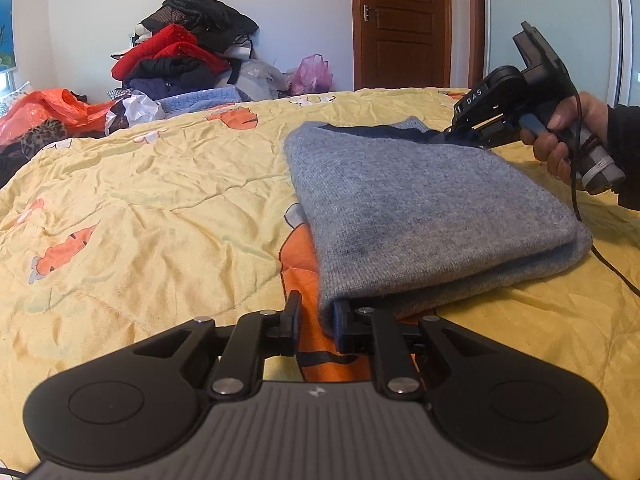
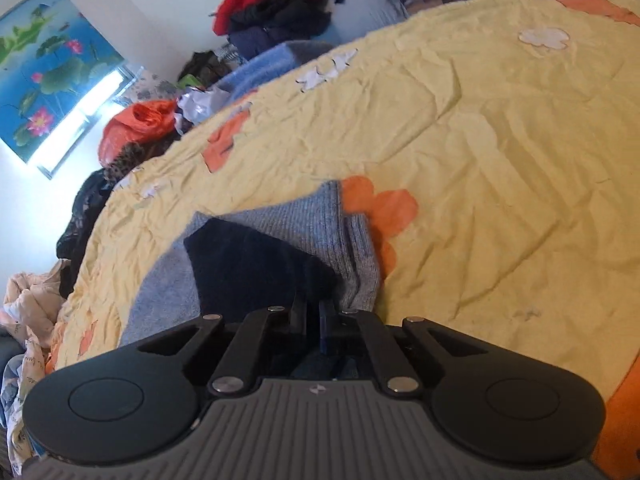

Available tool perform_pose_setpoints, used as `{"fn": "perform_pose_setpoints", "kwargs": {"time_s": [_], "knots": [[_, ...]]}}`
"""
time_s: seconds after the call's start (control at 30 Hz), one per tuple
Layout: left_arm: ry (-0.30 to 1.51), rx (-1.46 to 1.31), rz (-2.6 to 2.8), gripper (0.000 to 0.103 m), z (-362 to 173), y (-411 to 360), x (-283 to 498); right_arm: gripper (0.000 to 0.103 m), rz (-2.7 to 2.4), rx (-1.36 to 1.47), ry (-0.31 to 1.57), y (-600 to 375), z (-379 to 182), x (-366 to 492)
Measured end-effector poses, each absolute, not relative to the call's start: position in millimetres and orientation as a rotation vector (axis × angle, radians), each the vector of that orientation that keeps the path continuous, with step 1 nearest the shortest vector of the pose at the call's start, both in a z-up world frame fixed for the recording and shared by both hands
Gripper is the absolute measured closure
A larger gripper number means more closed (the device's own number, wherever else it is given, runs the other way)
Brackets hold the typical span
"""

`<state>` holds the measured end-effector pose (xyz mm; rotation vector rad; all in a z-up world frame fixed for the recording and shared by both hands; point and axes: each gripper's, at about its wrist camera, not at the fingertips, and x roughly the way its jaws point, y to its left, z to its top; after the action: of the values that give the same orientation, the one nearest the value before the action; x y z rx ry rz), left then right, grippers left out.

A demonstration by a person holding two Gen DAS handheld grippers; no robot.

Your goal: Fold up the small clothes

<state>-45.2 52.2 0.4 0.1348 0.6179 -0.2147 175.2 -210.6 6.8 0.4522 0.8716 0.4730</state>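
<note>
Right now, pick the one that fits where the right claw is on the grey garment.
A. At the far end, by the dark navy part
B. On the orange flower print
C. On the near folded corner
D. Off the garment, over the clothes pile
A: the right claw sits at the far end of the folded grey garment, its tips at the dark navy part.

White letters "DAS" stand on the right tool (image 1: 460, 134).

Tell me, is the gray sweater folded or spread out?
Folded: the gray sweater lies doubled, layers stacked at its near edge.
</note>
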Motion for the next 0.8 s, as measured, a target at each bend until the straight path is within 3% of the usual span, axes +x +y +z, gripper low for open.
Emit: {"fn": "perform_pose_setpoints", "kwargs": {"time_s": [0.07, 0.13, 0.2, 0.53, 0.57, 0.6, 0.63, 0.8], "knots": [[0.618, 0.139, -0.222, 0.089, 1, 52, -46, 0.08, 0.505, 0.503, 0.852, -214, 12, 174], [0.633, 0.12, -0.252, 0.088, 9, 55, -48, 0.063, 0.503, 0.543, 0.836, -221, 20, 176], [0.619, 0.051, -0.306, 0.088, 23, 61, -52, 0.06, 0.489, 0.57, 0.804, -230, 28, 181], [0.586, 0.013, -0.512, 0.088, 38, 15, -38, 0.06, 0.419, 0.475, 0.888, -208, 15, 226], [0.59, 0.025, -0.524, 0.088, 35, 9, -36, 0.062, 0.422, 0.437, 0.891, -203, 13, 225], [0.608, 0.036, -0.523, 0.088, 29, 5, -32, 0.082, 0.425, 0.392, 0.888, -198, 13, 223], [0.645, 0.044, -0.505, 0.088, 22, 1, -25, 0.088, 0.407, 0.348, 0.877, -195, 15, 220], [0.684, -0.005, -0.494, 0.088, 4, 7, -14, 0.089, 0.32, 0.211, 0.841, -194, 14, 216]]}}
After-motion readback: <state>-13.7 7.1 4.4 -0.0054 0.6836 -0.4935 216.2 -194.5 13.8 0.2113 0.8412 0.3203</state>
